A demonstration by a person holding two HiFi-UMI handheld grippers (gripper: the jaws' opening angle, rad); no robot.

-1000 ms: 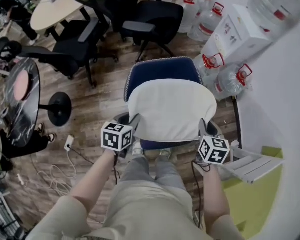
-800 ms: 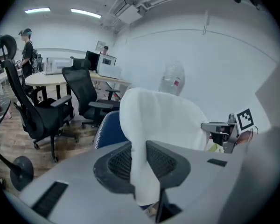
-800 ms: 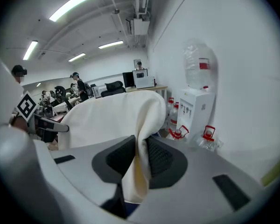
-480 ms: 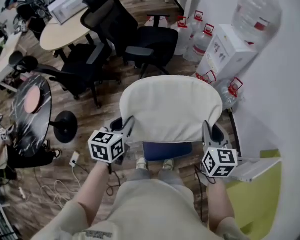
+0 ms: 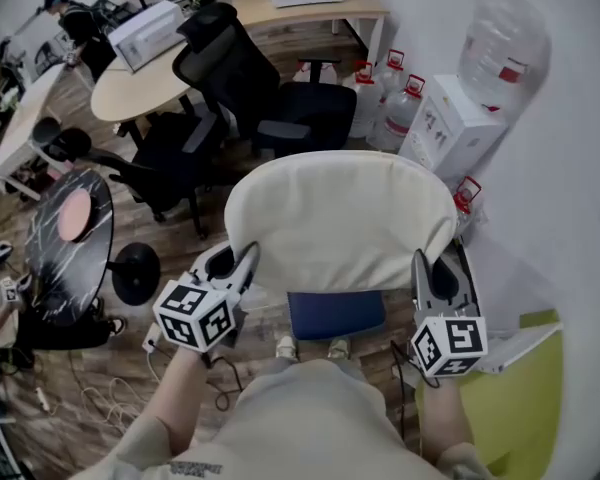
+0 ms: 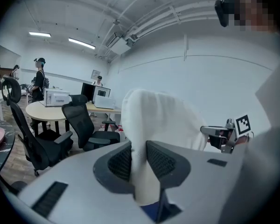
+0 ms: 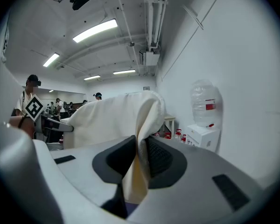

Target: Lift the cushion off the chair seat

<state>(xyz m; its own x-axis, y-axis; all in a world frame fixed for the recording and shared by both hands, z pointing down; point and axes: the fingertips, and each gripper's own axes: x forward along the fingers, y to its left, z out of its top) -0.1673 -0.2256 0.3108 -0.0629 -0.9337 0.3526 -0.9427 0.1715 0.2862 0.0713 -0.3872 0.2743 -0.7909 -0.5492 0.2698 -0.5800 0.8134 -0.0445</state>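
The cream cushion (image 5: pixel 340 218) hangs in the air between my two grippers, above the blue chair seat (image 5: pixel 335 314), which shows below its near edge. My left gripper (image 5: pixel 246 260) is shut on the cushion's left edge; in the left gripper view the white fabric (image 6: pixel 154 118) is pinched between the pads (image 6: pixel 139 160). My right gripper (image 5: pixel 420 266) is shut on the right edge, its jaws having just closed a little tighter, with a fold of fabric (image 7: pixel 114 118) between them (image 7: pixel 141 160). The rest of the chair is hidden under the cushion.
Black office chairs (image 5: pixel 280 98) stand beyond the cushion by a round wooden table (image 5: pixel 130 83). Water bottles (image 5: pixel 385 93) and a dispenser (image 5: pixel 460 113) line the white wall on the right. A black round side table (image 5: pixel 65 238) and a floor cable (image 5: pixel 220 388) are at left.
Both grippers have risen with the cushion, which has come up off the blue seat and now covers the chair's back. The seat's front shows beneath it.
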